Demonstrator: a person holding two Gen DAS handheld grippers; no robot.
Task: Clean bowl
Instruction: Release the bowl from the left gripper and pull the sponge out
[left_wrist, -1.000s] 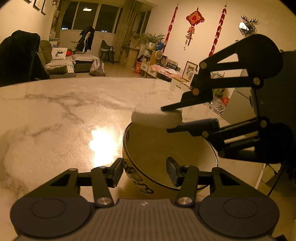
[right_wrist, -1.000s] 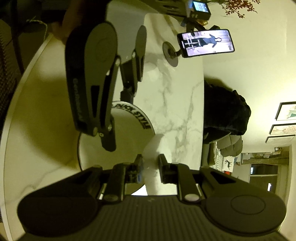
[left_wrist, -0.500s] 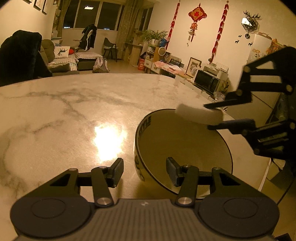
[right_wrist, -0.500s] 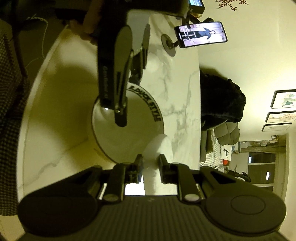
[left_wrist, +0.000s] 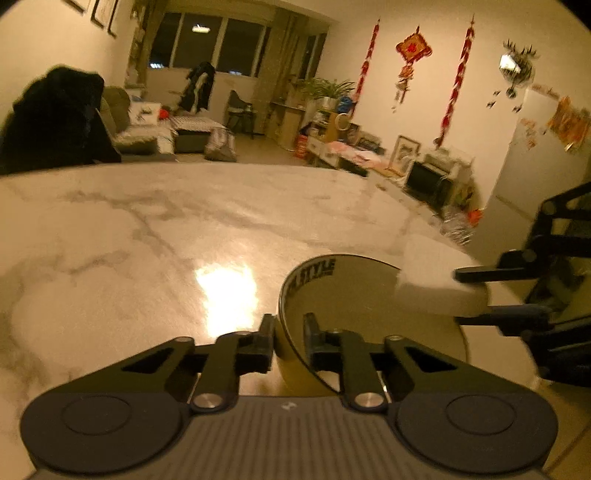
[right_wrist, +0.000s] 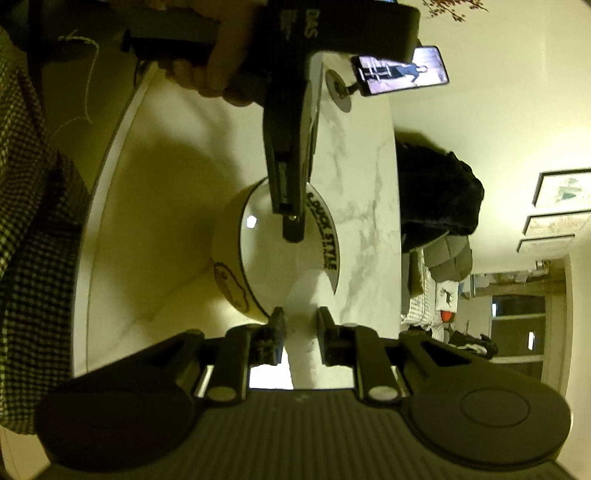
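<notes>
- Since the earlier frames, the left gripper (left_wrist: 288, 341) had closed its fingers (left_wrist: 265, 345) onto the near wall of the bowl (left_wrist: 354, 295), one finger outside and one inside the rim; earlier the fingers stood wider apart around the rim.
- The bowl had tipped up from the marble table (left_wrist: 147, 236), so its opening faced the sponge.
- The right gripper (right_wrist: 300, 334) clamped the white sponge (right_wrist: 308, 295), which had shifted from the far rim to the bowl's right edge.
- Judgement: the bowl was secured and presented; wiping of the interior could proceed.
- The bowl interior showed no contents or residue; only the printed lettering (right_wrist: 325, 236) was visible inside the rim.
</notes>
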